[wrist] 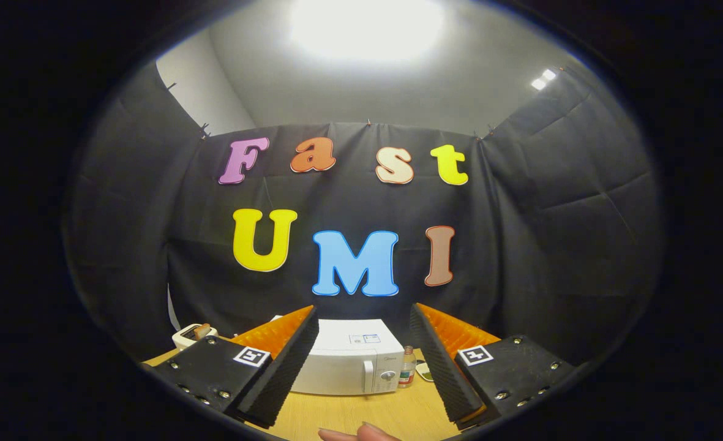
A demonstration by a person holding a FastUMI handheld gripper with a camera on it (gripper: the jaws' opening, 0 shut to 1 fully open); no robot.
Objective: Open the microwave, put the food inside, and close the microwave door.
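Note:
A white microwave [350, 364] stands on the wooden table [361, 413], beyond my fingers and between them in the view, its door closed. My gripper [364, 361] is held high above the table, open wide, with nothing between the fingers. The left finger [284, 361] partly covers the microwave's left side. No food item can be made out clearly from here.
A white toaster [193, 335] sits to the left of the microwave. A small bottle [406, 367] and a small flat object [424, 370] stand just right of it. A person's fingertips [358, 434] show at the near table edge.

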